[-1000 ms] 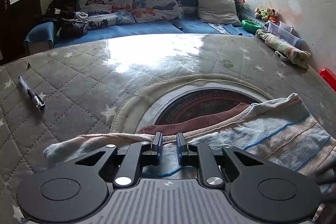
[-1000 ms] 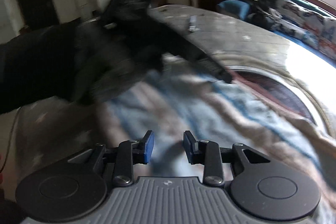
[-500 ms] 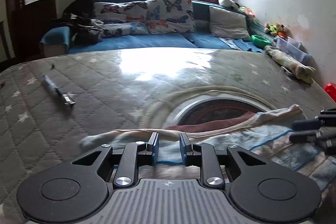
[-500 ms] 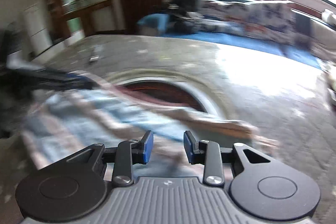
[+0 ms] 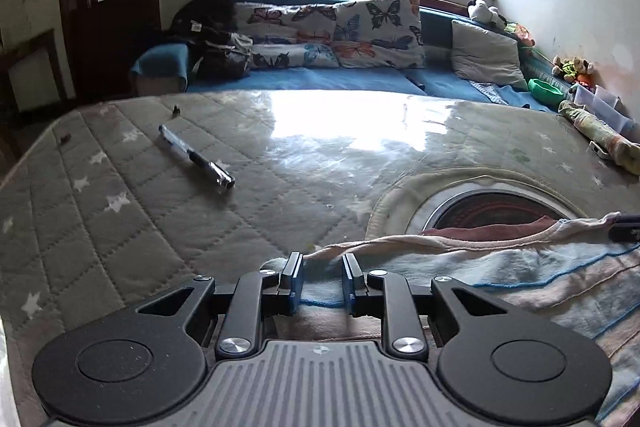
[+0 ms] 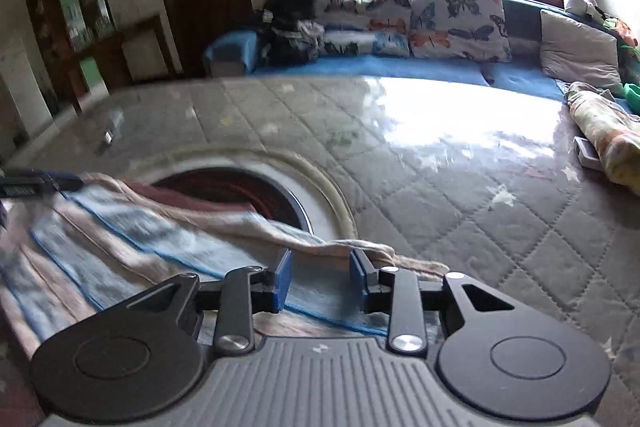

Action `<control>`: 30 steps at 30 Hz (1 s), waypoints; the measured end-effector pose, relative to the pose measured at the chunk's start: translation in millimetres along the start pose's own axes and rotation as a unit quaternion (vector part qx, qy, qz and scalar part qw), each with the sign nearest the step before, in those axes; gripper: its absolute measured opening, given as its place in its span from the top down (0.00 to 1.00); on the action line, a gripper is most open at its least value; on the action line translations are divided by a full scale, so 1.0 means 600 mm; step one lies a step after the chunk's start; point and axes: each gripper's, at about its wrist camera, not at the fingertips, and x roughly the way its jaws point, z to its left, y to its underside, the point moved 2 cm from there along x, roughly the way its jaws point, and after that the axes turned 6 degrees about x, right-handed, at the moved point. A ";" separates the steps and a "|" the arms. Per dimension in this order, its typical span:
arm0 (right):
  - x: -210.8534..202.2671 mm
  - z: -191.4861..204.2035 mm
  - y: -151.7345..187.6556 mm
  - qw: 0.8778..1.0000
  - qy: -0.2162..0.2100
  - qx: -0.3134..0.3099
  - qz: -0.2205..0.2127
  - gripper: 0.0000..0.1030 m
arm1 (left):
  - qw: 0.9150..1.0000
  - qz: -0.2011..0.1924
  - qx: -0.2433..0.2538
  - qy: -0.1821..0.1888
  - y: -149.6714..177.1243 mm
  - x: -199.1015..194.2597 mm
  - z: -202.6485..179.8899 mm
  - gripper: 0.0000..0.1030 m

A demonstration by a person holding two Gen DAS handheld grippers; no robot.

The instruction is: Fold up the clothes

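1. Left wrist view: my left gripper (image 5: 322, 283) sits low over the shirt's (image 5: 500, 269) near corner, jaws a narrow gap apart with cloth between them, not pinched as far as I can tell. The shirt lies spread flat on the table (image 5: 160, 219), running off to 3 o'clock, collar at 1 o'clock over the round inset (image 5: 496, 205). Risk: closing too shallow catches one layer only, and the corner slips out on the lift. The pen (image 5: 196, 157) at 11 o'clock is well clear.

2. Right wrist view: my right gripper (image 6: 320, 281) is parted wider, straddling the shirt's other edge (image 6: 352, 249), gripping nothing. Blur at 9 o'clock hides detail. Risk: uneven pulls skew the fold. Open quilting from 12 to 3 o'clock; bundle (image 6: 604, 139) sits near the 2 o'clock edge.
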 end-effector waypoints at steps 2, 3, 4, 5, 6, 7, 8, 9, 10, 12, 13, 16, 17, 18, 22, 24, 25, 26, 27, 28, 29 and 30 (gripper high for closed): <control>0.006 -0.002 0.002 1.000 0.001 0.006 0.004 0.71 | 1.000 -0.002 0.000 -0.002 0.000 -0.003 0.001 0.78; 0.004 -0.002 0.001 1.000 0.001 0.007 0.002 0.71 | 1.000 -0.003 0.001 -0.004 -0.001 -0.005 0.003 0.78; 0.001 -0.001 0.000 1.000 0.001 0.007 -0.001 0.71 | 1.000 -0.006 0.001 -0.008 -0.002 -0.009 0.005 0.78; -0.005 0.003 0.001 1.000 0.004 0.001 -0.006 0.71 | 1.000 -0.009 -0.002 -0.013 -0.004 -0.013 0.008 0.78; -0.011 0.007 0.002 1.000 -0.001 -0.005 -0.007 0.71 | 1.000 -0.011 -0.005 -0.016 -0.004 -0.017 0.009 0.78; -0.018 0.011 0.002 1.000 -0.006 -0.011 -0.007 0.71 | 1.000 -0.012 -0.003 -0.012 -0.003 -0.021 0.006 0.78; -0.025 0.015 0.003 1.000 -0.010 -0.017 -0.007 0.71 | 1.000 -0.013 -0.001 -0.008 -0.001 -0.024 0.003 0.78; -0.032 0.018 0.004 1.000 -0.015 -0.023 -0.008 0.71 | 1.000 -0.015 0.001 -0.003 0.000 -0.028 0.000 0.78; -0.038 0.022 0.006 0.999 -0.020 -0.029 -0.008 0.71 | 1.000 -0.016 0.003 0.001 0.002 -0.032 -0.003 0.78; -0.052 0.033 0.013 0.999 -0.034 -0.042 -0.003 0.71 | 1.000 -0.019 0.007 0.010 0.005 -0.040 -0.009 0.78; -0.058 0.037 0.019 0.998 -0.041 -0.047 0.003 0.71 | 1.000 -0.020 0.009 0.014 0.007 -0.043 -0.012 0.78; -0.069 0.048 0.038 0.997 -0.053 -0.061 0.020 0.71 | 1.000 -0.013 0.011 0.018 0.016 -0.042 -0.016 0.78; -0.075 0.052 0.048 0.996 -0.053 -0.068 0.026 0.71 | 1.000 -0.006 0.011 0.015 0.021 -0.036 -0.014 0.78; -0.081 0.055 0.058 0.995 -0.053 -0.074 0.031 0.71 | 1.000 0.000 0.011 0.013 0.026 -0.030 -0.013 0.77; -0.105 0.048 0.098 0.996 -0.045 -0.072 0.040 0.71 | 1.000 0.000 -0.001 0.015 0.036 -0.025 -0.003 0.77; -0.115 0.044 0.112 0.996 -0.042 -0.073 0.041 0.70 | 1.000 -0.001 0.008 0.010 0.037 -0.024 -0.007 0.77; -0.119 0.042 0.117 0.996 -0.041 -0.073 0.039 0.70 | 1.000 -0.002 0.011 0.007 0.038 -0.024 -0.009 0.77; -0.123 0.039 0.122 0.996 -0.040 -0.074 0.038 0.70 | 1.000 -0.003 0.011 0.005 0.040 -0.024 -0.008 0.77; -0.127 0.037 0.127 0.996 -0.039 -0.075 0.036 0.70 | 1.000 -0.004 0.012 0.004 0.042 -0.024 -0.008 0.77; -0.131 0.034 0.131 0.996 -0.038 -0.075 0.035 0.70 | 1.000 -0.005 0.011 0.003 0.044 -0.025 -0.008 0.77; -0.135 0.032 0.136 0.996 -0.038 -0.076 0.034 0.70 | 1.000 -0.005 0.009 0.003 0.045 -0.027 -0.009 0.77; -0.139 0.029 0.141 0.996 -0.037 -0.076 0.032 0.70 | 1.000 -0.005 0.008 0.004 0.048 -0.029 -0.010 0.77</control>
